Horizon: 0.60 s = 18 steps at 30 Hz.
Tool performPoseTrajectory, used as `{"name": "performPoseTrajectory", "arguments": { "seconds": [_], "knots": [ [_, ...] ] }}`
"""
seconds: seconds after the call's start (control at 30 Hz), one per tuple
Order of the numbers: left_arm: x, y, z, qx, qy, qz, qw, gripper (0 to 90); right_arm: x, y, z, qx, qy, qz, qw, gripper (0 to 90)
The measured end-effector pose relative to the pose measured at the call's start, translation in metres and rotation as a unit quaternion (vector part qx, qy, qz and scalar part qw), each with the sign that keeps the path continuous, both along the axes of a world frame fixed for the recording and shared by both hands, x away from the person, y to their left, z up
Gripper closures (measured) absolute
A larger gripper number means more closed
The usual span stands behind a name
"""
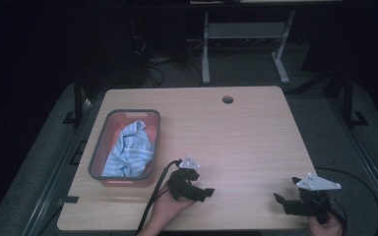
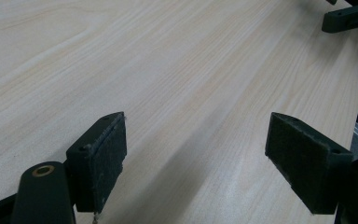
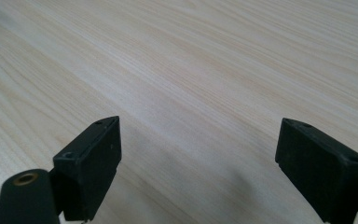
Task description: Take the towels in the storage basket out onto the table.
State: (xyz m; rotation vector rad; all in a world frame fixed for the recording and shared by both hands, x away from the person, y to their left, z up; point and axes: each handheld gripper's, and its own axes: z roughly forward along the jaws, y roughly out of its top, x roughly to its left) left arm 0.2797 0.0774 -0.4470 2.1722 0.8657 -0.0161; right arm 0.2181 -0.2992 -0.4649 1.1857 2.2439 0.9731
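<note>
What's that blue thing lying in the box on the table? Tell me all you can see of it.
It is a light blue cloth with faint stripes, soft and crumpled into a loose heap rather than folded. It lies inside the bin, a grey-rimmed tub with a reddish inside, at the left of the wooden table. It covers most of the bin's floor and leans on its walls. Neither gripper touches it.

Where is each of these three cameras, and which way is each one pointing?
High view: sits above the person's side, looks forward and down on the table with the bin of blue cloth; both hands and hand-held grippers show.
Left gripper view: rides the left hand-held gripper, looks along its open jaws over bare wood.
Right gripper view: rides the right hand-held gripper, the same.
Shared: the wooden tabletop.
</note>
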Motion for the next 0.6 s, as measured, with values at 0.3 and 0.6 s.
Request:
{"name": "performPoseTrajectory", "arguments": {
  "seconds": [0.3,0.6],
  "knots": [
    [0.005,0.002,0.005,0.000,-0.003,0.003,1.0000,20.0,0.003,-0.002,-0.001,0.004,0.002,-0.003,1.0000,13.7],
    [0.007,0.001,0.015,0.015,0.002,-0.002,0.9999,20.0,0.002,-0.001,0.000,0.004,0.001,-0.003,1.0000,13.7]
  ]
}}
